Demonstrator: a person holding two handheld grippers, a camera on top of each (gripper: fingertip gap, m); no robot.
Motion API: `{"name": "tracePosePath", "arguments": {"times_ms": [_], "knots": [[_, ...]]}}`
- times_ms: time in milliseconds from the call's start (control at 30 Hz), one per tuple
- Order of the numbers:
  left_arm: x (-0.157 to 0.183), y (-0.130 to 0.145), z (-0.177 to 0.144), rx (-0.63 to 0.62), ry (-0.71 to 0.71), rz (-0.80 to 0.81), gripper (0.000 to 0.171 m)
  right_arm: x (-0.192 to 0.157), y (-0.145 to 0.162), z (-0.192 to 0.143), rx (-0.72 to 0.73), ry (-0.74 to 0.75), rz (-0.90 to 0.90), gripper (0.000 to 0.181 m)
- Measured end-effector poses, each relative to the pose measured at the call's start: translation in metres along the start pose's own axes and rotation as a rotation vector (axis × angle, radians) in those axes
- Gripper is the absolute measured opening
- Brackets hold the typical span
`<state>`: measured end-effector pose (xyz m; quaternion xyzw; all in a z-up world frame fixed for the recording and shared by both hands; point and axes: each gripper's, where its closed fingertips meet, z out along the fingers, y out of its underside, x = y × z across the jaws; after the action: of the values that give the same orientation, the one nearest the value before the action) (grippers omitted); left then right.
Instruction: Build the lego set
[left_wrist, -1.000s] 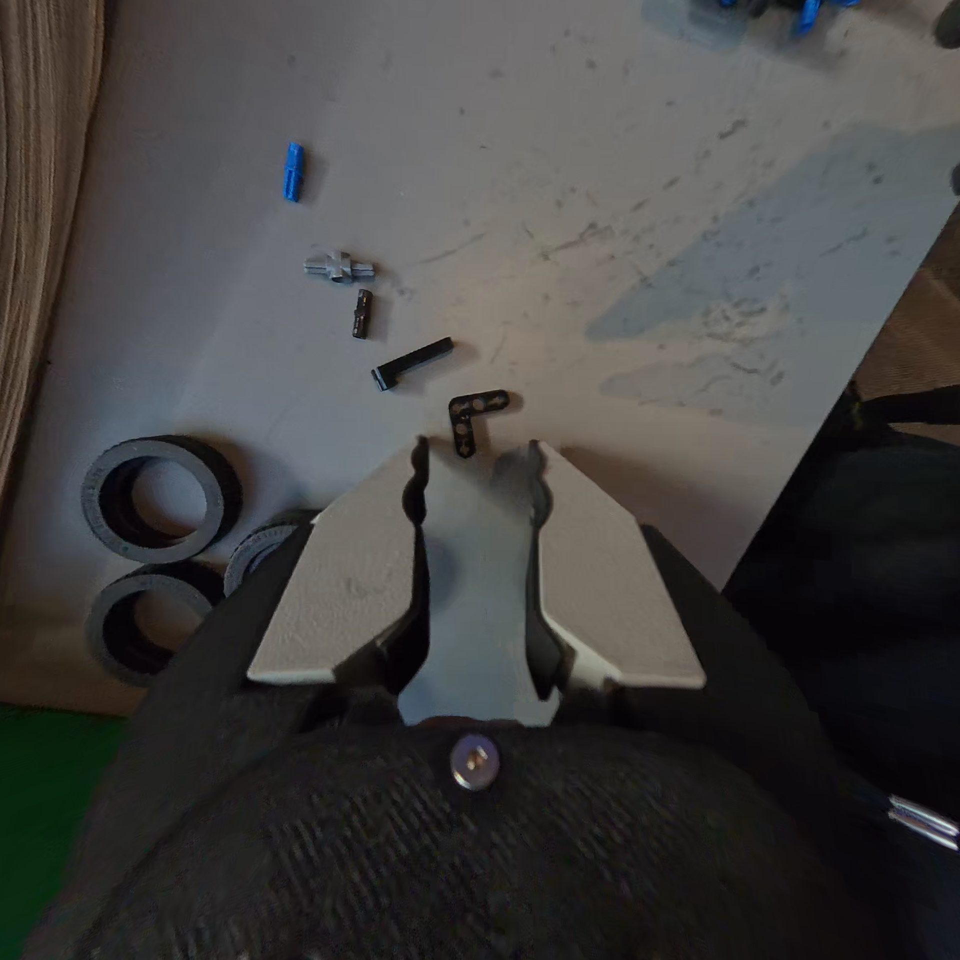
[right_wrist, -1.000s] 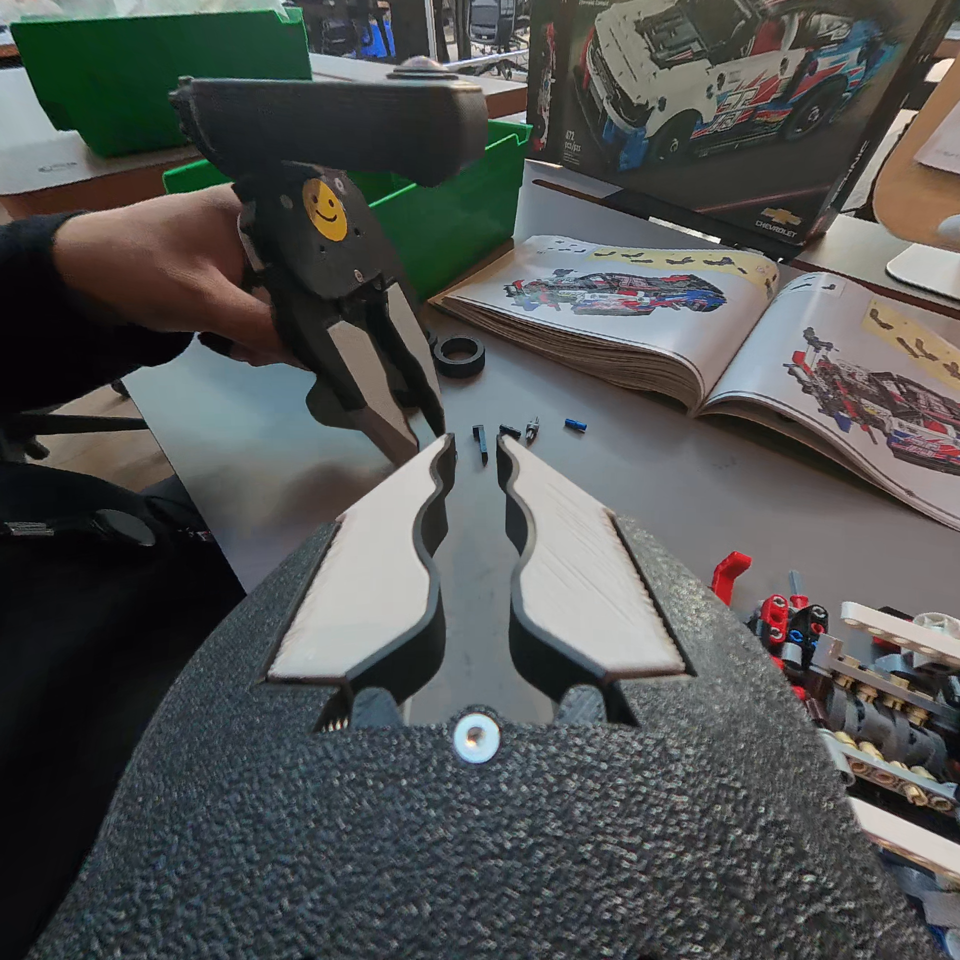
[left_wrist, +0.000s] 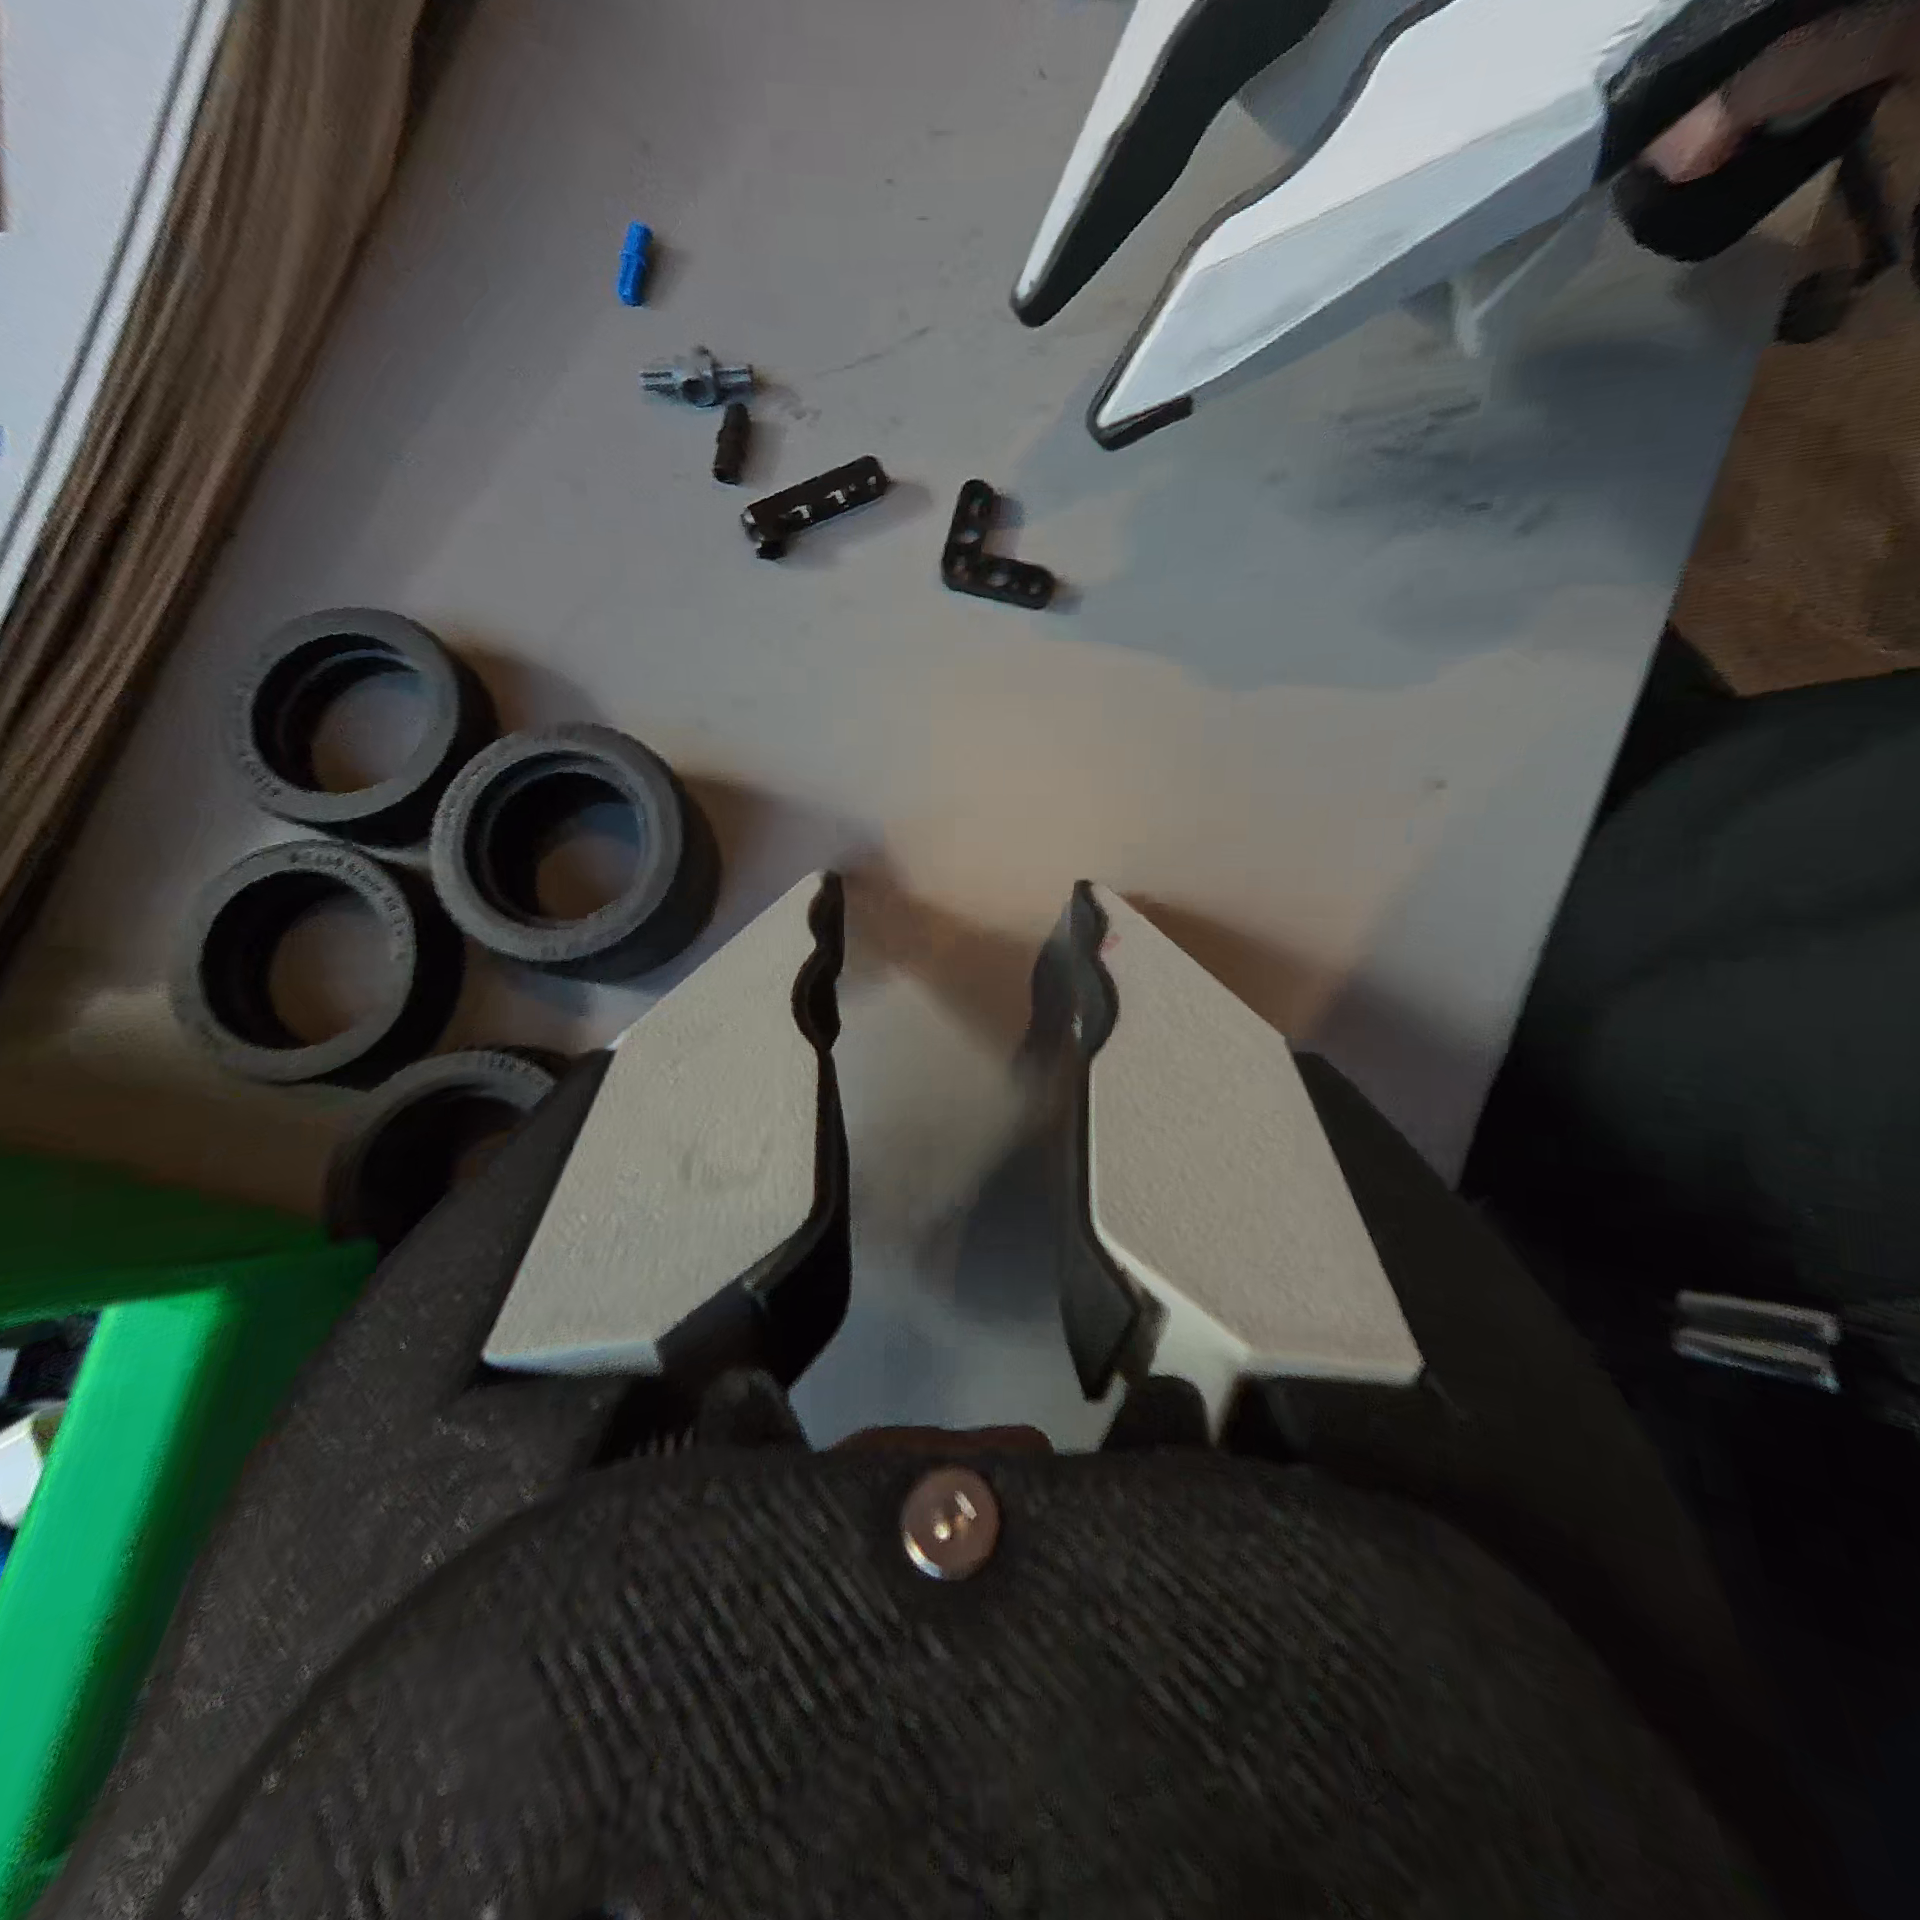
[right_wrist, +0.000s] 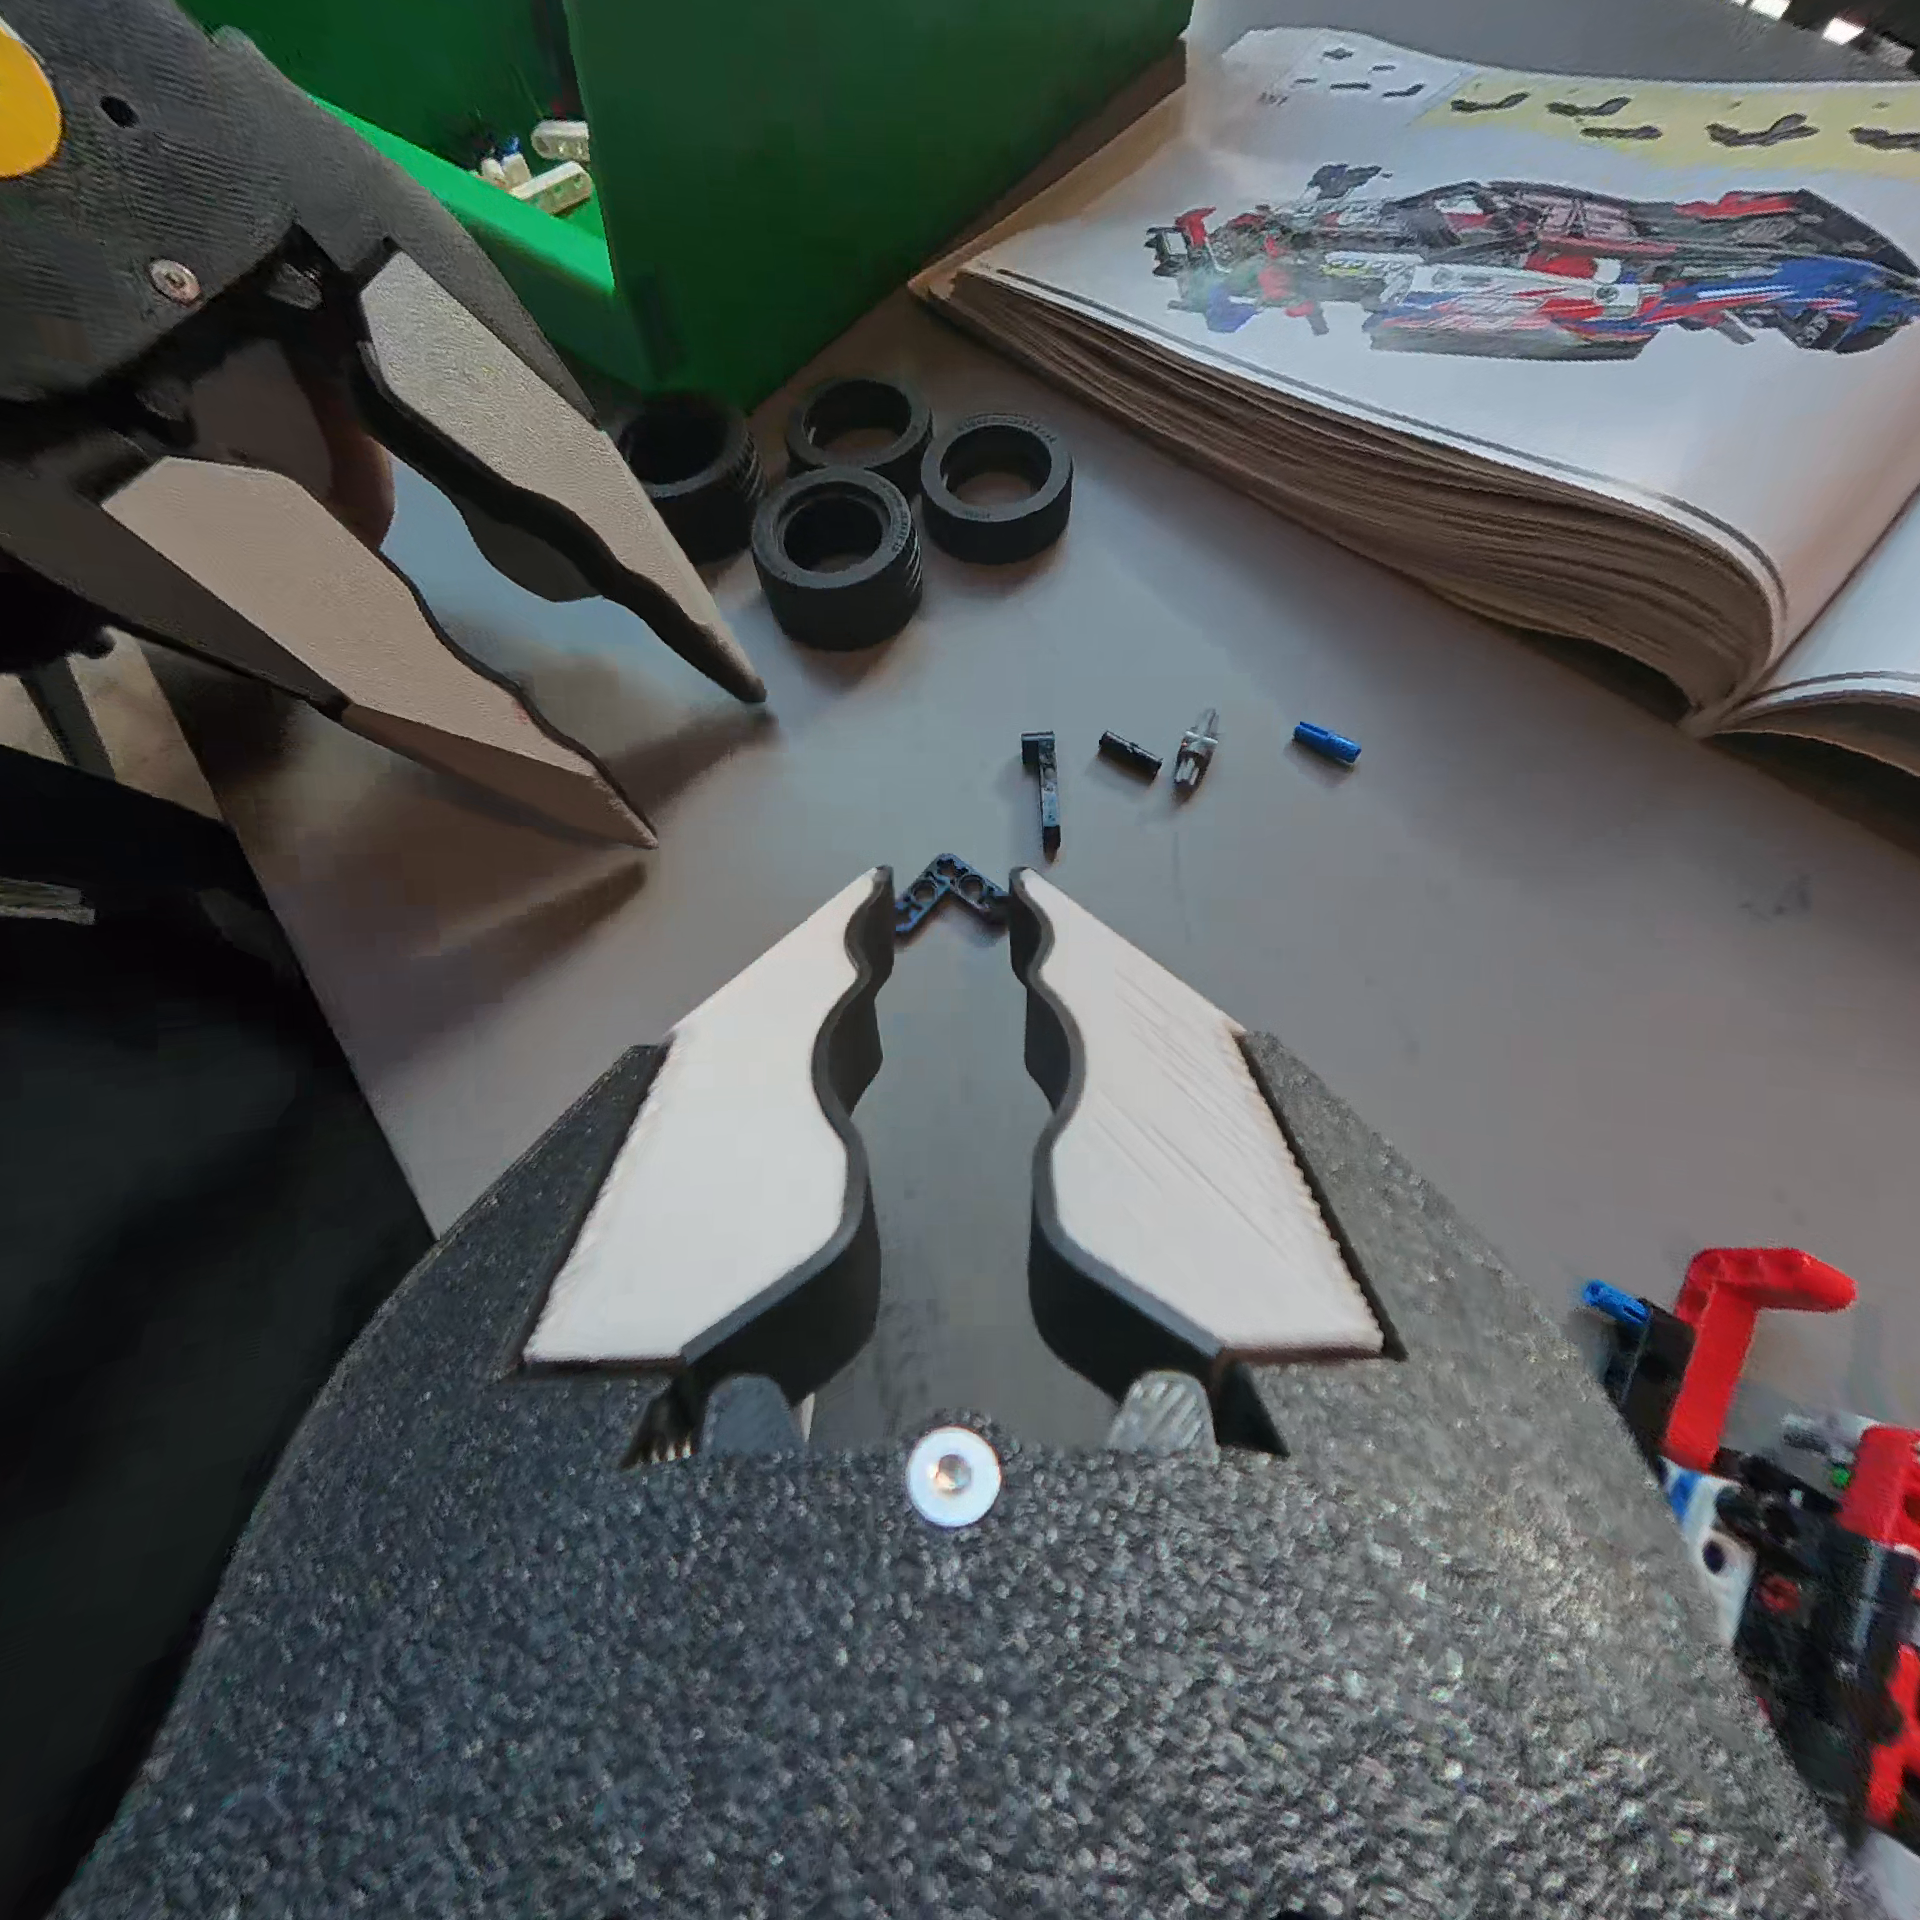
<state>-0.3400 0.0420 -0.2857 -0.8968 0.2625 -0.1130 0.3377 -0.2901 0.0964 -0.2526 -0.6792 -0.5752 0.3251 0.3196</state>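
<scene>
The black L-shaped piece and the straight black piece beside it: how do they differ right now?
The black L-shaped piece bends at a right angle; the straight black piece is one bar with a small head at its far end. The L-shaped piece lies just ahead of the right gripper tips; the straight piece lies farther off. Both are black and rest flat on the grey table.

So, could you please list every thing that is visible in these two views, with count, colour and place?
L-shaped piece: 1, black, on the table just ahead of the right fingertips.
Straight piece: 1, black, beyond the L-shaped piece.
Short pin: 1, black, beside the straight piece.
Connector: 1, grey, next along the row.
Blue pin: 1, blue, end of the row, nearest the booklet.
Tyres: 4, black, clustered by the bin.
Bin: 1, green, far side.
Instruction booklet: 1, open, far right.
Partial model: 1, red, black and blue, lower right.
Table: 1, grey.
Left hand-held gripper: 1, open.
Right hand-held gripper: 1, open.
</scene>
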Motion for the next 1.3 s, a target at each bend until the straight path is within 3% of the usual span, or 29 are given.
{"name": "tracePosePath", "arguments": {"times_ms": [167,333,633,933,1300], "knots": [[-0.009,0.002,-0.001,0.071,-0.021,-0.013,0.043,0.000,-0.002,0.017,-0.037,0.024,0.008,0.027],[-0.010,0.000,-0.005,0.107,-0.034,0.001,0.043,0.001,0.007,0.012,-0.066,0.050,0.019,0.023],[-0.010,0.000,-0.005,0.109,-0.011,-0.020,0.044,0.002,0.020,0.033,-0.161,0.099,0.026,0.031],[-0.011,0.000,-0.006,0.119,0.020,-0.056,0.046,0.022,0.033,0.011,-0.209,0.143,-0.027,0.030],[-0.014,-0.009,-0.017,0.210,0.012,-0.043,0.047,0.024,0.015,0.004,-0.087,0.093,0.021,0.028]]}}
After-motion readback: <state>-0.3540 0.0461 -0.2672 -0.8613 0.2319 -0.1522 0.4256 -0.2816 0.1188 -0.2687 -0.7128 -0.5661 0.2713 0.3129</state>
